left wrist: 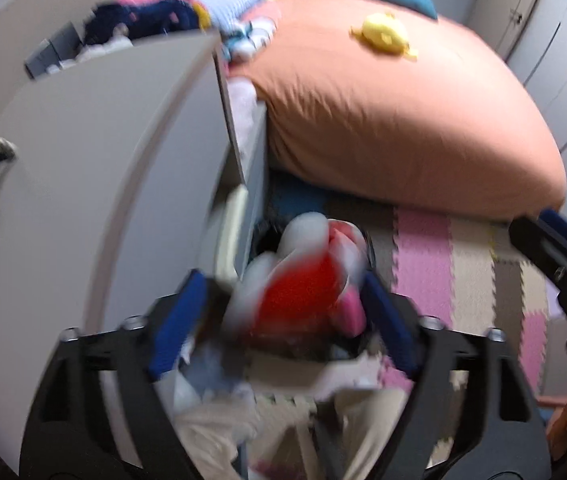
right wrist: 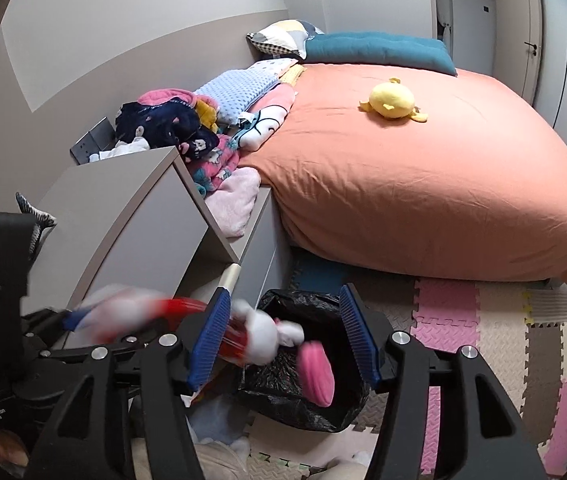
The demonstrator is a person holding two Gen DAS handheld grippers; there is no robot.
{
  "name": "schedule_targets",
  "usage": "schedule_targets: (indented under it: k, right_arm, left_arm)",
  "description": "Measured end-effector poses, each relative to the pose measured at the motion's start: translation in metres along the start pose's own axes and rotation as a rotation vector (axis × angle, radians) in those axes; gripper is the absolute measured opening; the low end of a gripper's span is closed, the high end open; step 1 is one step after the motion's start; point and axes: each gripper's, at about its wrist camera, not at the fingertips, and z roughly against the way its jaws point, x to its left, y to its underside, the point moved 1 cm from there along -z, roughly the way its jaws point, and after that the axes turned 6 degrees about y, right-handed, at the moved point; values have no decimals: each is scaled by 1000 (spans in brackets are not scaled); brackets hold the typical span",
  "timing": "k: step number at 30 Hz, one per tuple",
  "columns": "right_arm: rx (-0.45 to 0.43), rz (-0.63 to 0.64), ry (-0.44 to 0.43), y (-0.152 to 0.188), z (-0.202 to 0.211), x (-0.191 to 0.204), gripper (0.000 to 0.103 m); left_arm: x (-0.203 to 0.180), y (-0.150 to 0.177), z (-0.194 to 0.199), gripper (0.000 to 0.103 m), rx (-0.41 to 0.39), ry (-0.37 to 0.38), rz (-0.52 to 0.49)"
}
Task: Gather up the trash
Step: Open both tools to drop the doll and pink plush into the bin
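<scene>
A bundle of red, white and pink trash [left wrist: 307,280] sits between the blue fingers of my left gripper [left wrist: 283,320], blurred by motion. In the right wrist view the same bundle [right wrist: 267,332] hangs over a bin lined with a black bag [right wrist: 315,400] on the floor. My left gripper [right wrist: 95,320] shows there at the left, holding the bundle. My right gripper [right wrist: 283,336] is open and empty, its fingers to either side of the bin's mouth.
A bed with an orange sheet [right wrist: 423,184] and a yellow plush toy [right wrist: 391,100] fills the right. A grey cabinet [right wrist: 131,216] with piled clothes [right wrist: 187,128] stands at the left. Pink and beige foam mats [right wrist: 523,340] cover the floor.
</scene>
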Motion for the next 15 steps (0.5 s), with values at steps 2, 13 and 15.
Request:
schedule_targets:
  k: [2, 13, 15]
  right_arm:
    - [0, -3, 4, -1, -1, -1, 58]
    - [-8, -2, -2, -3, 6, 4, 58]
    - [-12, 2, -5, -3, 9, 7, 58]
  left_arm:
    - [-4, -3, 7, 91, -31, -12, -26]
    - [4, -8, 18, 91, -50, -20, -22]
    - [7, -8, 21, 91, -55, -19, -16]
